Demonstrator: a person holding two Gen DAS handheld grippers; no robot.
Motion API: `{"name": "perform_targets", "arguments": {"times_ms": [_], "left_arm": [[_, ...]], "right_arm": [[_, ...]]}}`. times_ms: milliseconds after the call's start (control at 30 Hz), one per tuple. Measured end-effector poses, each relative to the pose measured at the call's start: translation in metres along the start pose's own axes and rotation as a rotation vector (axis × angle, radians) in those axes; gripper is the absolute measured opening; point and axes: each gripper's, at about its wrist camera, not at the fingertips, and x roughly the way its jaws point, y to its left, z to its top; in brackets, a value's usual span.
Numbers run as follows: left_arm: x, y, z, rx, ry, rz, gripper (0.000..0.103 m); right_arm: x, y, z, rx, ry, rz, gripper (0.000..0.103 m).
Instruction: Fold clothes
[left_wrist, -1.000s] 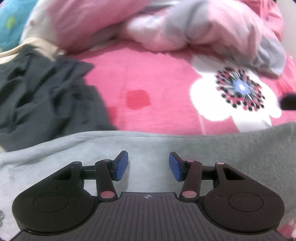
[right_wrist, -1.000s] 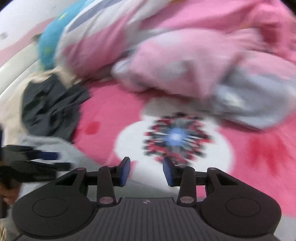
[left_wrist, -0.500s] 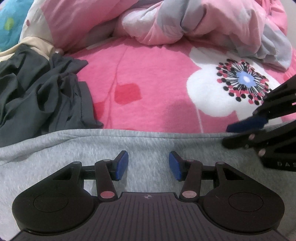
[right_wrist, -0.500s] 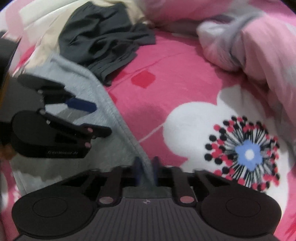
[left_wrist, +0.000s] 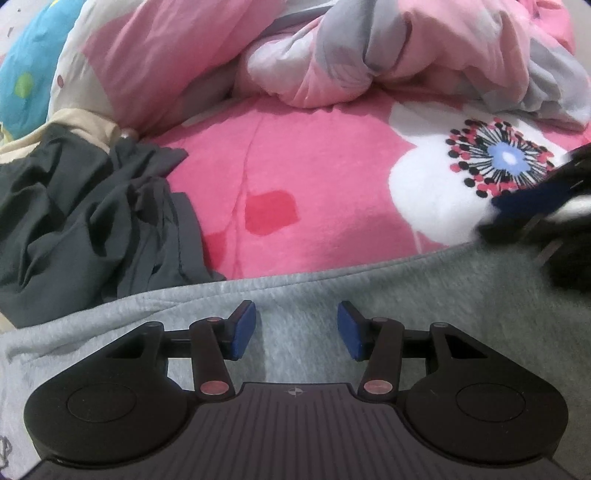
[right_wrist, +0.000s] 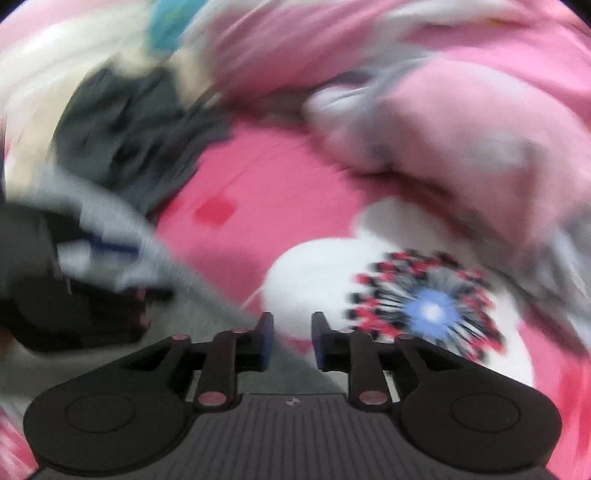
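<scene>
Grey garment (left_wrist: 388, 295) lies beneath the left gripper (left_wrist: 296, 329), jaws released; right gripper (right_wrist: 289, 341), likewise released, could snag its edge.

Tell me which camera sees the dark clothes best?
The left wrist view: the dark clothes lie sharp and crumpled beside the grey garment. The right wrist view shows them only as a blurred dark patch.

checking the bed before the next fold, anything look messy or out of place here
Yes. A dark grey garment lies crumpled in a heap at the left, its near edge at the grey sweatshirt, which lies flat. A bunched pink and grey duvet is piled at the back. Nothing looks spilled or damaged.
</scene>
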Motion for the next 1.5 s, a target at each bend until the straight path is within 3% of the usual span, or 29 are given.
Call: {"name": "perform_targets", "arguments": {"times_ms": [33, 200, 433, 600, 733, 800, 900, 1133, 1233, 1300, 1500], "left_arm": [[-0.002, 0.001, 0.001, -0.003, 0.000, 0.000, 0.050], [-0.025, 0.001, 0.007, -0.042, -0.036, -0.030, 0.050], [-0.046, -0.030, 0.013, -0.040, -0.049, -0.148, 0.050], [-0.056, -0.067, 0.013, -0.002, -0.044, -0.244, 0.050], [-0.060, -0.092, 0.012, 0.027, -0.037, -0.290, 0.050], [-0.061, -0.100, 0.011, 0.037, -0.031, -0.298, 0.050], [-0.061, -0.113, 0.011, 0.053, -0.024, -0.310, 0.050], [-0.059, -0.136, 0.009, 0.076, -0.002, -0.322, 0.050], [-0.055, -0.139, 0.008, 0.072, 0.012, -0.314, 0.050], [-0.052, -0.140, 0.007, 0.068, 0.019, -0.308, 0.050], [-0.049, -0.141, 0.005, 0.063, 0.018, -0.303, 0.050]], "right_arm": [[-0.016, -0.012, -0.001, 0.072, -0.016, -0.008, 0.043], [-0.101, -0.071, -0.023, 0.342, -0.039, -0.118, 0.044], [-0.209, -0.167, -0.088, 0.712, 0.060, -0.409, 0.050], [-0.236, -0.220, -0.148, 1.108, 0.109, -0.486, 0.055], [-0.219, -0.235, -0.171, 1.193, 0.138, -0.545, 0.060], [-0.206, -0.239, -0.178, 1.208, 0.159, -0.515, 0.059], [-0.191, -0.235, -0.168, 1.163, 0.099, -0.391, 0.053], [-0.180, -0.149, -0.093, 0.383, 0.051, -0.176, 0.060], [-0.195, -0.127, -0.087, 0.198, 0.062, -0.165, 0.064], [-0.206, -0.131, -0.088, 0.202, 0.067, -0.186, 0.064], [-0.236, -0.194, -0.105, 0.468, 0.141, -0.359, 0.064]]}}
